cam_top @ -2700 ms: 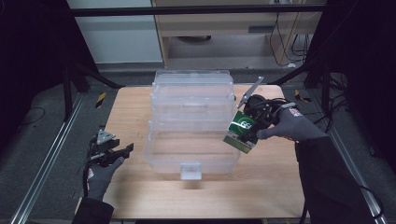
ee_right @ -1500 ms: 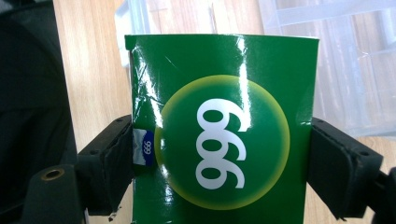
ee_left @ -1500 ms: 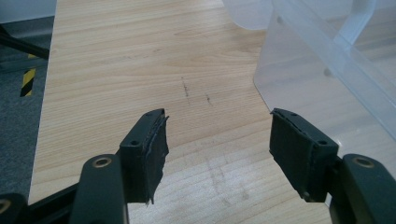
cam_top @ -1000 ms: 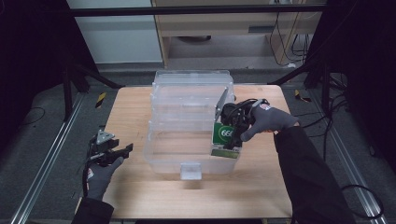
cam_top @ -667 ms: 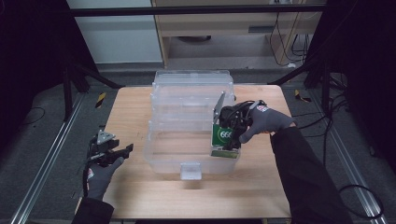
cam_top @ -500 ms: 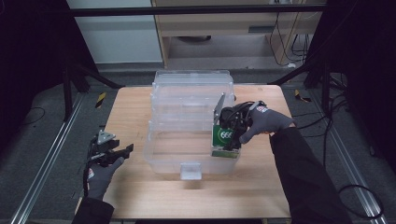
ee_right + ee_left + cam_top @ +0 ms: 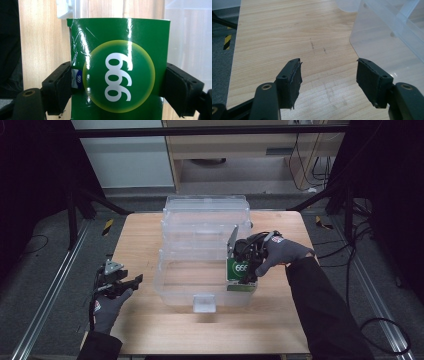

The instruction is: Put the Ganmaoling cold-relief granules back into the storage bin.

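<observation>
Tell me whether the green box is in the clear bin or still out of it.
Partly in. The right gripper holds the green box upright at the bin's right front corner, its lower part below the rim. Whether it touches the bottom, cannot tell.

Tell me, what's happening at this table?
A person works with a hand-held tool in each hand. The right tool grips a green box marked 999 and holds it at the right end of a clear plastic bin, inside its wall. The left tool rests open near the wooden table's left edge, holding nothing.
</observation>
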`<control>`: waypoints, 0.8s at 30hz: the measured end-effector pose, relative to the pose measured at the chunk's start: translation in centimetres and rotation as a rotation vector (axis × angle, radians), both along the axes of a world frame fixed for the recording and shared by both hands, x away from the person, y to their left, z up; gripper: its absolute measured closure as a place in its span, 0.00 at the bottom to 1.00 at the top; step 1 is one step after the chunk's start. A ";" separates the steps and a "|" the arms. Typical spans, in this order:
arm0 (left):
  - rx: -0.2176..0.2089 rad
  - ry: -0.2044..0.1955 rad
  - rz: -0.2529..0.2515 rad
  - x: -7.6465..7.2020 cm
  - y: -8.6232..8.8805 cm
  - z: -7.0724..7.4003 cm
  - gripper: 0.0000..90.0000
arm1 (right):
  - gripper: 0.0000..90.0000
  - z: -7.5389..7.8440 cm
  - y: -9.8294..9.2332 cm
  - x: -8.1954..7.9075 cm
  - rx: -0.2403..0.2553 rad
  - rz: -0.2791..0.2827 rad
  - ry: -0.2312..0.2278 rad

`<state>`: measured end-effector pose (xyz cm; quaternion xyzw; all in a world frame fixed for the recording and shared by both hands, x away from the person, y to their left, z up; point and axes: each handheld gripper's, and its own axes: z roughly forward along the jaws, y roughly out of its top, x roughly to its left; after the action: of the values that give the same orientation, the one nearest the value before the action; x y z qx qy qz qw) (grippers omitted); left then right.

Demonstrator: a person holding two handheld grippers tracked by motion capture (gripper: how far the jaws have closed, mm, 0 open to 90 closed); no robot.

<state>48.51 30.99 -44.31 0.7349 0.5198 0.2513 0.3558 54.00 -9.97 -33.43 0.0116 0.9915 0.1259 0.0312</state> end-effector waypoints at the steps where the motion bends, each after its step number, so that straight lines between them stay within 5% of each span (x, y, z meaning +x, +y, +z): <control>1: 0.003 0.002 -0.002 0.0 0.0 0.0 0.40 | 0.20 -0.1 0.1 0.0 -0.001 0.002 -0.002; 24: 0.000 -0.002 -0.001 -0.1 -0.1 0.1 0.40 | 0.20 -0.6 0.0 -0.6 0.024 0.000 -0.036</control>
<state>48.44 30.86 -44.25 0.7347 0.5192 0.2520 0.3565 53.38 -9.96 -34.04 0.0096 0.9892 0.1380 0.0491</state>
